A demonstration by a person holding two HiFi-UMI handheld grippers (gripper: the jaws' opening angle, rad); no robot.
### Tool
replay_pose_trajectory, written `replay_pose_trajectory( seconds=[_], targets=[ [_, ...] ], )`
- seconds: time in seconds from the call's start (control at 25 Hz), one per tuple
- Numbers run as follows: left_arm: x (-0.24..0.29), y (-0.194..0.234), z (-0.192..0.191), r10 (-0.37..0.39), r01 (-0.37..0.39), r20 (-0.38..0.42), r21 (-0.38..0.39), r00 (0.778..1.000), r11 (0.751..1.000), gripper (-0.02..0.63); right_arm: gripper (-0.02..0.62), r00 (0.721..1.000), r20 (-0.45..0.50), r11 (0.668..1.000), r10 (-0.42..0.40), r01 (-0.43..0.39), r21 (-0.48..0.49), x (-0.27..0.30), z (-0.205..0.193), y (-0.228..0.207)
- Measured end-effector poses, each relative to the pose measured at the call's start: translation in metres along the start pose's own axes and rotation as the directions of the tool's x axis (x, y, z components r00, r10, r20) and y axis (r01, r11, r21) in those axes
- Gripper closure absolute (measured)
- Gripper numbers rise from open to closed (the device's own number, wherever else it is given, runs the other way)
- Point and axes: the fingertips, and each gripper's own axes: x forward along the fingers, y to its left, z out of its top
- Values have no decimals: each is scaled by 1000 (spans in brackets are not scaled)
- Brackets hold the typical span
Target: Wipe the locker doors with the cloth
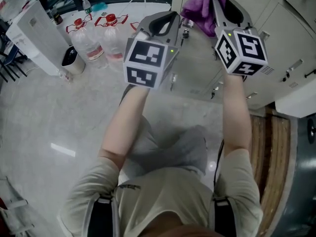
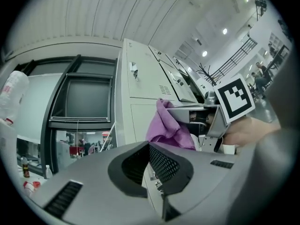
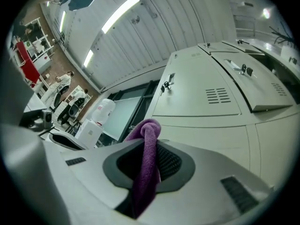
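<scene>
Grey metal locker doors (image 3: 206,102) ahead; right gripper (image 3: 151,170) pinches purple cloth (image 3: 149,135), left gripper (image 2: 161,191) closed, empty. Pre-wipe, seemingly; next needs door contact.

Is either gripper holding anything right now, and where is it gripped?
The right gripper is shut on the purple cloth, pinching a bunched fold, with a wad poking past the tips. The left gripper is shut and empty.

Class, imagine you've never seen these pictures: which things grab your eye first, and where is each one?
The purple cloth stands out most, pinched in the right gripper raised before the pale locker doors. Next come the black-and-white marker cubes on both grippers, mid-frame in the head view; the left gripper is shut and empty beside it.
</scene>
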Motion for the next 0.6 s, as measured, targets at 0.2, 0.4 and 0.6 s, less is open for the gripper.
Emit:
replay_pose_trajectory(
  seconds=[0.2,0.4,0.6],
  targets=[
    [0,4,-24,4,-5,-38,-9,999,1000,604,540,999,-47,1000,25,-24,17,7,-31,18],
    [3,5,-42,0,-2,-64,-23,998,1000,604,540,994,-100,999,36,-33,37,14,-64,28],
    [6,5,-59,-5,3,-92,-28,996,1000,604,540,987,-154,998,34,-26,53,22,-96,30]
  ],
)
